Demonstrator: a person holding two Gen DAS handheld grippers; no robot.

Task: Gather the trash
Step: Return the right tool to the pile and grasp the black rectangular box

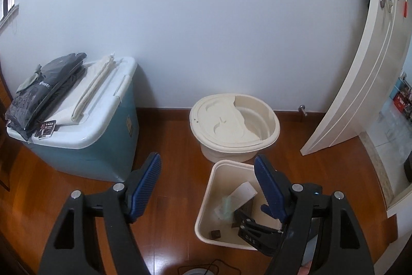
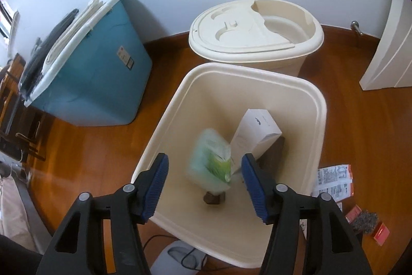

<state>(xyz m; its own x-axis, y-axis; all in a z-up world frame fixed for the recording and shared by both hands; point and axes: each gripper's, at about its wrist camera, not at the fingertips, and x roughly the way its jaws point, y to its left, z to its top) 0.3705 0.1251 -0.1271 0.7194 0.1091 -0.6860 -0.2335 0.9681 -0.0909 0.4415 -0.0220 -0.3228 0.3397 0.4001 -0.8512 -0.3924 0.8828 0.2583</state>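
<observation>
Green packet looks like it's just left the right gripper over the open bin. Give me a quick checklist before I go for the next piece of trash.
1. Right gripper empty: ok. Its blue pads stand apart and touch nothing.
2. Green packet inside the bin: ok, though it is blurred, so whether it has settled: cannot tell.
3. Left gripper free: ok. Jaws wide, nothing between them.
4. Bin has room: ok. Only a white box and a few small dark bits lie inside.
5. Trash left on the floor: not ok. Printed packets and red wrappers lie right of the bin.
6. Path to them clear: cannot tell, the right gripper's arm hides part of that floor.
</observation>
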